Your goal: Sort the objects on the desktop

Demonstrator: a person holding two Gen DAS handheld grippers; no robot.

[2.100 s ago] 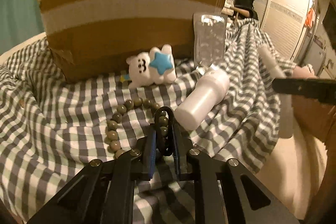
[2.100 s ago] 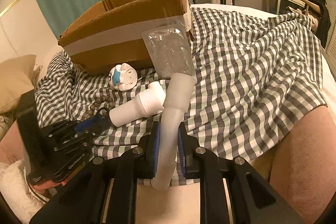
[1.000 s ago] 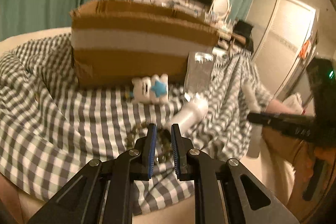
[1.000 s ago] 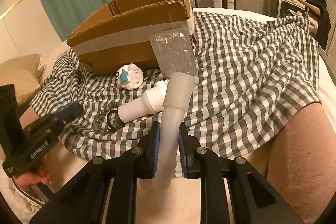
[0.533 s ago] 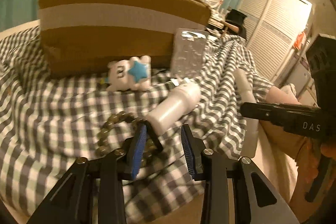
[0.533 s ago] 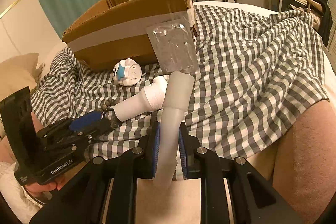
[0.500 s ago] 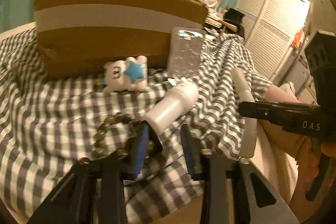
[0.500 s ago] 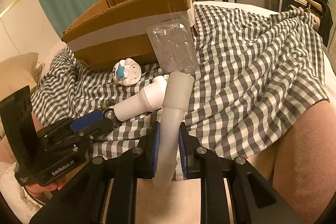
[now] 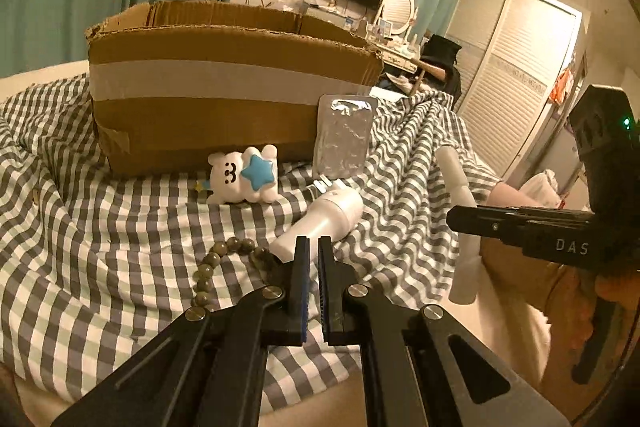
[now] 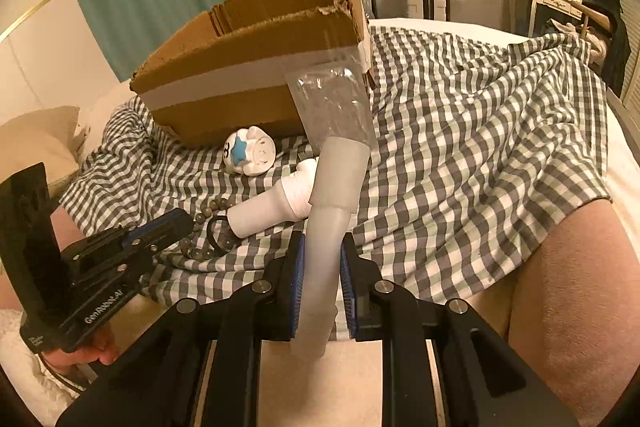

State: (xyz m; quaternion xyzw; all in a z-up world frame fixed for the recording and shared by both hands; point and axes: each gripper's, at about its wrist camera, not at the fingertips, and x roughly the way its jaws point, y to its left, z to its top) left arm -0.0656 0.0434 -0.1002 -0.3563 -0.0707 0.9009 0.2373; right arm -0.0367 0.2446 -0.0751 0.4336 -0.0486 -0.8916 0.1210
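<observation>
left gripper (image 9: 313, 247) clenched, jaws just drawn together with nothing visibly pinched between them (black ring (image 10: 218, 233) and bead bracelet (image 9: 208, 269) lying just past the tips on the checked cloth (image 9: 80, 247), near its front edge). right gripper (image 10: 322, 263) grasping a frosted tube (image 10: 326, 227), pads pressing its lower shaft, wider cap end pointing up toward the cardboard box (image 9: 224, 99).

resting on the cloth, at its middle: white bottle (image 9: 320, 223) on its side, next to the beads; white bear toy (image 9: 244, 175) with a blue star, close against the front wall of the box; clear plastic packet (image 9: 344, 141) leaning upright at the box's front right corner.

handling, as a guess: tube light, stiff and smooth, likely to slip or swing if gripped near one end, so better held nearer the middle. bracelet limp and loose, apt to sag and dangle; best pinched across one or two beads, or hooked through the loop. ring thin and flat against soft fabric, hard to get under without snagging cloth. bottle probably light, rounded, prone to roll; best taken across the narrower body. packet flimsy and crinkly, best taken by its top edge.

box open at the top, presumably the place for sorted things.
</observation>
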